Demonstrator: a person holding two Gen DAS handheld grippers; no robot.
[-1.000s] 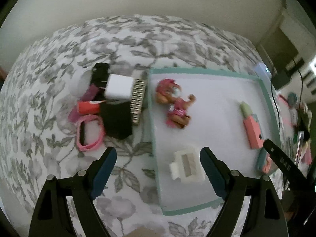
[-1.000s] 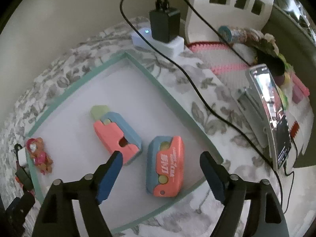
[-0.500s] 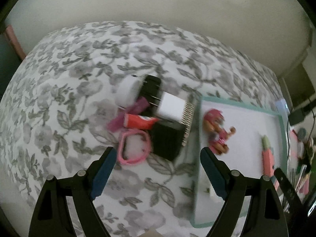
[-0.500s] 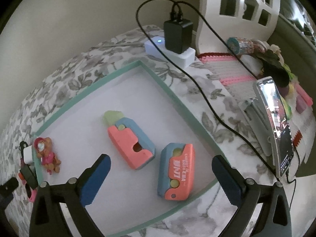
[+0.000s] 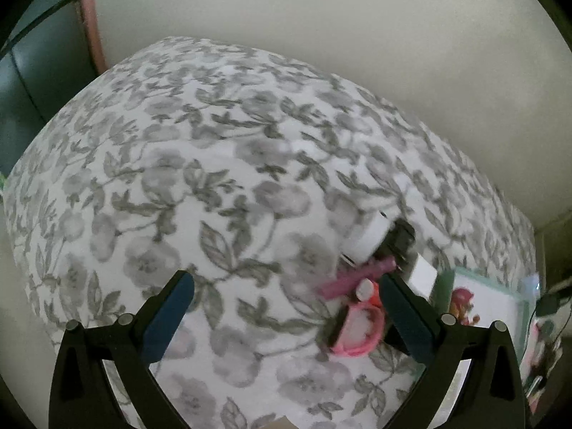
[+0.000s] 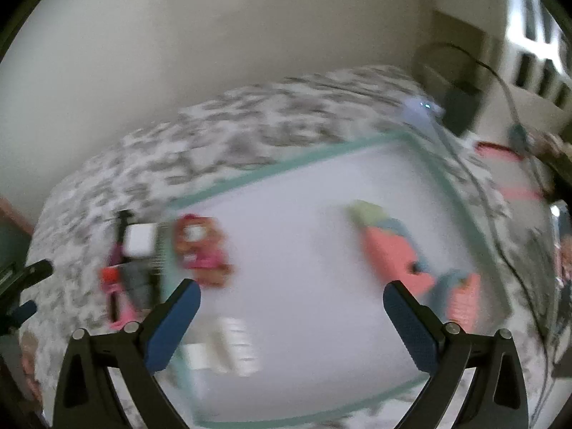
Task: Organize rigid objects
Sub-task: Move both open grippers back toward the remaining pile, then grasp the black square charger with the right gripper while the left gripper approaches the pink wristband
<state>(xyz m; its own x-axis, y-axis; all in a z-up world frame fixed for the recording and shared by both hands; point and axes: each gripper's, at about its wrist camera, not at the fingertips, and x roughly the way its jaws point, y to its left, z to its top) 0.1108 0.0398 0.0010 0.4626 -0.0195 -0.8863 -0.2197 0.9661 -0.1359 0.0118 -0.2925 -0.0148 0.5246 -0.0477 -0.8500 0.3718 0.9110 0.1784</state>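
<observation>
Both claws are hanging spread wide, gripping nothing: left gripper [image 5: 286, 316], right gripper [image 6: 291, 318]. I'm between picks; the pile [image 5: 371, 279] beside the tray [image 6: 286, 169], probably chargers, is awaiting me.

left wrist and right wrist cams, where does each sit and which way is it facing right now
Left wrist: on the left gripper, facing the floral cloth; its open blue fingers show, the pile of small items at the right.
Right wrist: on the right gripper, facing the white tray; its open fingers frame it, and the view is blurred.
Shared: the pink toy figure, the pile and the tray's teal rim.
</observation>
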